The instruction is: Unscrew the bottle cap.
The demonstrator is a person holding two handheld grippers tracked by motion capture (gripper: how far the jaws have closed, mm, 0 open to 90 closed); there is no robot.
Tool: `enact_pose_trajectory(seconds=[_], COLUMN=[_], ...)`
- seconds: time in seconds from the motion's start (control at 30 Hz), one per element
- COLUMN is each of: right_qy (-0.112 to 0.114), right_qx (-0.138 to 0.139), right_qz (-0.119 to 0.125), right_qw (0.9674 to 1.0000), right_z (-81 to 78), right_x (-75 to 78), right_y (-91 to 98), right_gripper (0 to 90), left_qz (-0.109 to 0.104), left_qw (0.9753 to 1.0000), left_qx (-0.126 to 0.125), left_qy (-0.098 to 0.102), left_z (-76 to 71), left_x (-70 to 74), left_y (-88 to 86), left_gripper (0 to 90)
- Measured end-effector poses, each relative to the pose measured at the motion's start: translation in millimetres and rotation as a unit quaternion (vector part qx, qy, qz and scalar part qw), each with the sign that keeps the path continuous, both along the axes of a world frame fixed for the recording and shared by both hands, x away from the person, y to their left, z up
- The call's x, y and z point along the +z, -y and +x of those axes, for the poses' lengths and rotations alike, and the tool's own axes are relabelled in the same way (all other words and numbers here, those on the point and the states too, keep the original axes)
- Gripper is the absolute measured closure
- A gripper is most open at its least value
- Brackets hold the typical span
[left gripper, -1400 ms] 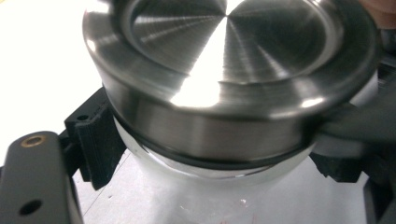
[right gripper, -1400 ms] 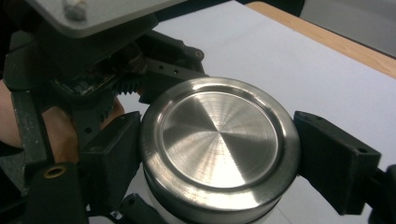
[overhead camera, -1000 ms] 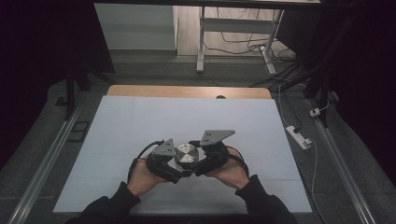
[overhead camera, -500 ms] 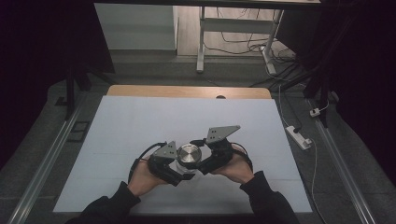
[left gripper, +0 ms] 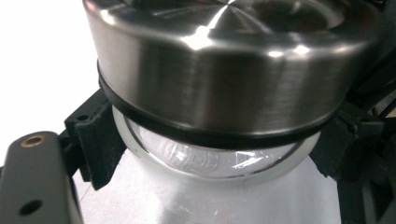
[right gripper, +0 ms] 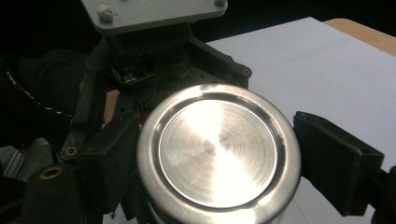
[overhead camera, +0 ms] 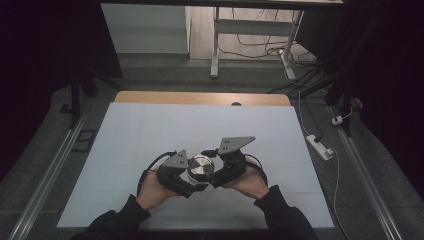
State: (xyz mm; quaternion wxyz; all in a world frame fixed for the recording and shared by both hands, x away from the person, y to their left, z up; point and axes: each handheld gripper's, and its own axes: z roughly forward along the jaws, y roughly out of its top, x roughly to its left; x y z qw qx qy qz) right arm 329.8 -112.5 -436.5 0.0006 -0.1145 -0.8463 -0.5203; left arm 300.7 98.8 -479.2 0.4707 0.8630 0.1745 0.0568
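Observation:
A glass jar (left gripper: pixel 210 161) with a brushed steel lid (overhead camera: pixel 201 166) is held just above the white tabletop, between both hands. My left gripper (overhead camera: pixel 192 181) is shut on the glass body under the lid's black seal, with one pad (left gripper: pixel 93 144) on each side. My right gripper (right gripper: pixel 224 158) reaches over the lid (right gripper: pixel 217 149) from the right with a jaw on either side of the rim. Its jaws have just been opening, and the right pad (right gripper: pixel 336 158) stands at the rim without pressing. The jar's lower part is hidden.
The white tabletop (overhead camera: pixel 150 130) has a wooden strip (overhead camera: pixel 200 97) along its far edge. A power strip (overhead camera: pixel 320 146) and cables lie on the floor to the right. Metal rails run along both sides, and a desk frame (overhead camera: pixel 215 45) stands beyond.
The right gripper's grey plate swung a little to the right and came back. Both hands, the jar and the left gripper stayed in place.

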Motion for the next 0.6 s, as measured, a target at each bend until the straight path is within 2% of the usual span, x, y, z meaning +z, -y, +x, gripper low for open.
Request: enact_pose_trajectory(seconds=[0.43, 0.6], right_qy=[0.009, 0.015], right_qx=[-0.012, -0.015], right_qz=[0.018, 0.016], right_qw=[0.9997, 0.9997], right_z=[-2.8, -3.8], right_x=[-0.7, 0.9], right_y=[-0.1, 0.2], right_gripper=[20.0, 20.1], left_qz=[0.000, 0.002], left_qw=[1.0000, 1.0000], left_qx=[0.001, 0.002], left_qy=[0.000, -0.001], left_z=[-0.4, 0.1], left_x=[-0.1, -0.5], left_y=[0.5, 0.5], left_gripper=[15.9, 15.9])
